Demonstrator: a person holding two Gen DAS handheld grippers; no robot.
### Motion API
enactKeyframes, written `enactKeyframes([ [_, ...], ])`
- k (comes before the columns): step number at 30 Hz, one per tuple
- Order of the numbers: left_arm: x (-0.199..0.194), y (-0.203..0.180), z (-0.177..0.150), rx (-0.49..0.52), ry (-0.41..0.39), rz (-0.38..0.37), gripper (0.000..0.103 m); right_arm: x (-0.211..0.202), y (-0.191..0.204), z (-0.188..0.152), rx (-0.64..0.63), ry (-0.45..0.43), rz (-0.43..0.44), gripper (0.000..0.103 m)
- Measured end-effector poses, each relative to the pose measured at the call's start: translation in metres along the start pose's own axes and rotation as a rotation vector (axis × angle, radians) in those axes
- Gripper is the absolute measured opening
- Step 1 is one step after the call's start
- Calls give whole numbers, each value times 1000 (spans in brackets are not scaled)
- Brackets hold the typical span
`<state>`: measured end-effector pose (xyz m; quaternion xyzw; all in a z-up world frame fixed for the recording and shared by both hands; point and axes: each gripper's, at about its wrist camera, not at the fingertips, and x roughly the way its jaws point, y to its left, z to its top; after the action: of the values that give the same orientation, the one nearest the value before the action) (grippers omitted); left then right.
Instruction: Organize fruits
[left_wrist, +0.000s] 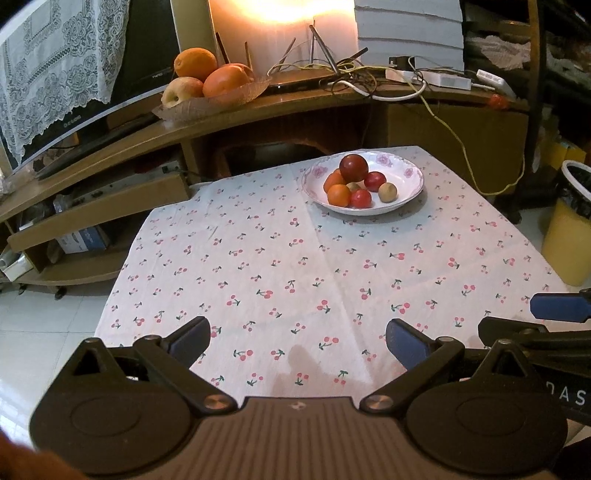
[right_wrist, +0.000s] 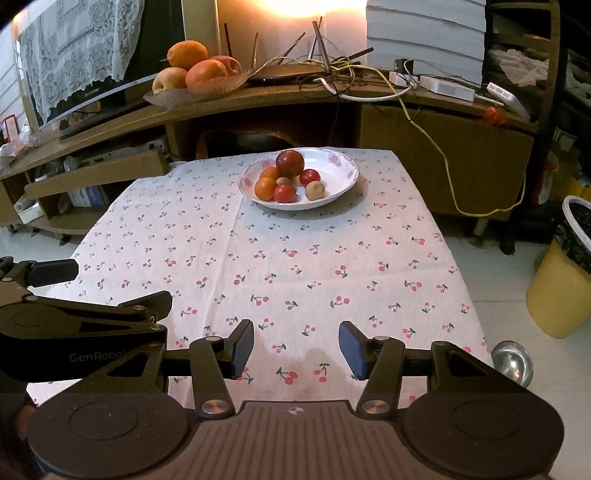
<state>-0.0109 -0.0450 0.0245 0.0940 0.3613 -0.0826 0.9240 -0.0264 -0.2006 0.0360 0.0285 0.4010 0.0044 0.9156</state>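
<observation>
Left tongs (left_wrist: 297, 338) and right tongs (right_wrist: 296, 347) hovered with jaws apart, gripping nothing, over near edge of cherry-print cloth-covered bench (right_wrist: 295, 266). Farther back on bench sat white floral-rimmed bowl (right_wrist: 343, 184) with small round red, orange and tan fruits (right_wrist: 284, 179) piled inside, well apart from both tongs.

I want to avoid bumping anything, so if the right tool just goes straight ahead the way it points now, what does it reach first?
Probably the white bowl of fruit at the far end. The right tool is open over bare tablecloth, nothing lying between. It may meet the bowl's right part rather than the fruit; depth is hard to judge.
</observation>
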Motion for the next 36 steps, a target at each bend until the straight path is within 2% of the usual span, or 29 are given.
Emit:
enactKeyframes([
  [36, 1, 0, -4, 3, 5, 13, 103, 2, 1, -1, -2, 12, 0, 53],
])
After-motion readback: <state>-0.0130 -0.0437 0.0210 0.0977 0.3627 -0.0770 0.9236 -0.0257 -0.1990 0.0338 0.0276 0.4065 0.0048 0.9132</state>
